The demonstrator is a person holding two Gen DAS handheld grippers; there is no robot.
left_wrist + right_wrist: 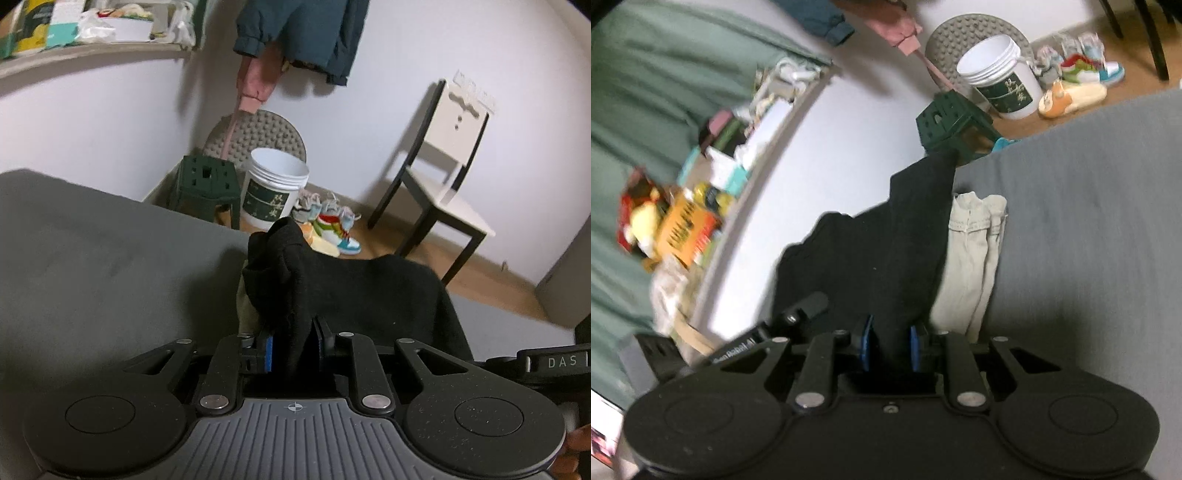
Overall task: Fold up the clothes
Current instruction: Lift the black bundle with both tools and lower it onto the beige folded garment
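Black garment (332, 288) pinched in both tools.

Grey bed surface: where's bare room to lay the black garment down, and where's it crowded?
Free: the grey bed surface beyond the beige folded clothes, and the broad stretch beside the black garment. Crowded: the floor corner with green stool, white bucket and shoes.

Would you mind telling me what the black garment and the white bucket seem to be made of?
Black garment: soft matte knit, probably cotton or fleece; it bunches into limp folds between both grippers. White bucket: smooth, slightly glossy plastic, judging by its moulded ribbed rim.
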